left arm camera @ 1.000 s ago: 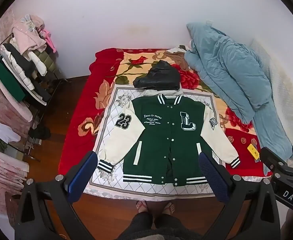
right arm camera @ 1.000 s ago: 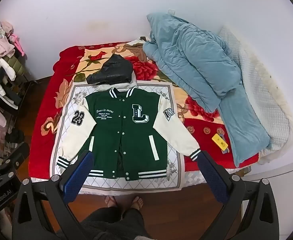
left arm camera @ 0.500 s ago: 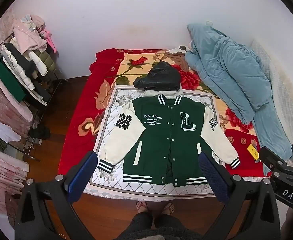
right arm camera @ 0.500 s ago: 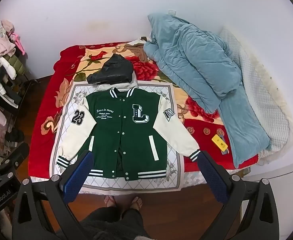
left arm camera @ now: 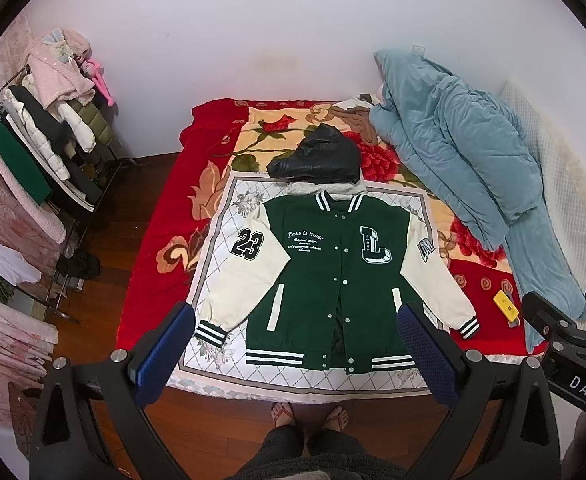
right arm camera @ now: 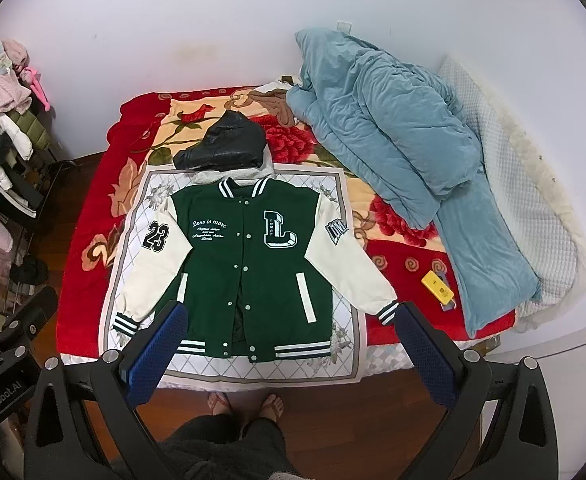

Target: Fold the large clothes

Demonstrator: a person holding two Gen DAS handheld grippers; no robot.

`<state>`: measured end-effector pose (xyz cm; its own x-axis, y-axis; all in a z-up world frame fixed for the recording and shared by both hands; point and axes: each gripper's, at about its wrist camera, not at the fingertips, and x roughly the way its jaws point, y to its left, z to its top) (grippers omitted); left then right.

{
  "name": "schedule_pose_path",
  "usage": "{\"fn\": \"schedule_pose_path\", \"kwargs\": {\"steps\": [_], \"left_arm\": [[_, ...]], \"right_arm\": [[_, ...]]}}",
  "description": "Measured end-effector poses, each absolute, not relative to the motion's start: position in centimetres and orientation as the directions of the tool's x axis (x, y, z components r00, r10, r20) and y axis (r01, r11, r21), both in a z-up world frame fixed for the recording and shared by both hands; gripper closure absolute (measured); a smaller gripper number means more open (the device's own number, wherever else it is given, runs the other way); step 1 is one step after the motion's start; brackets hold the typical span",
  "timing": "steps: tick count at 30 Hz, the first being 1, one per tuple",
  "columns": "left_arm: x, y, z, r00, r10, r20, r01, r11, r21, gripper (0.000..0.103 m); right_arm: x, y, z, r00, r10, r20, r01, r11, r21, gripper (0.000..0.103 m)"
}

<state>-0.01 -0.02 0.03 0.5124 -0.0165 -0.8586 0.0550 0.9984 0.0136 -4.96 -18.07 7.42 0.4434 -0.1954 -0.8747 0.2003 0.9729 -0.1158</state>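
One jacket [left arm camera: 333, 272], one blue quilt [left arm camera: 453, 152], one yellow box [left arm camera: 503, 304]

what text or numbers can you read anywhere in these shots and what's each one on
"23": black patch on the cream sleeve of the green varsity jacket.
"L": big letter patch on the jacket's chest.
"Less is more": white script on the chest; the smaller lines beneath it are too small to read.
Patch on the other sleeve: too blurred to read.
"DAS": on the right gripper, as seen from the left wrist.
"GenRobot.AI": on the left gripper, as seen from the right wrist.
Yellow object: markings unreadable.
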Motion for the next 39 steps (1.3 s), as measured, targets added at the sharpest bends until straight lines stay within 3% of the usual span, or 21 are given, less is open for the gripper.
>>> {"fn": "schedule_pose_path", "kwargs": {"steps": [39], "left_arm": [[0.8,0.8,1.5,0.522,-0.019,-0.853,0.053,0.999,0.01,0.0]], "right_arm": [[-5.7,-17.3,9.7,0.453,-0.183,-0.872,0.192,0.976,-0.105,0.0]]}}
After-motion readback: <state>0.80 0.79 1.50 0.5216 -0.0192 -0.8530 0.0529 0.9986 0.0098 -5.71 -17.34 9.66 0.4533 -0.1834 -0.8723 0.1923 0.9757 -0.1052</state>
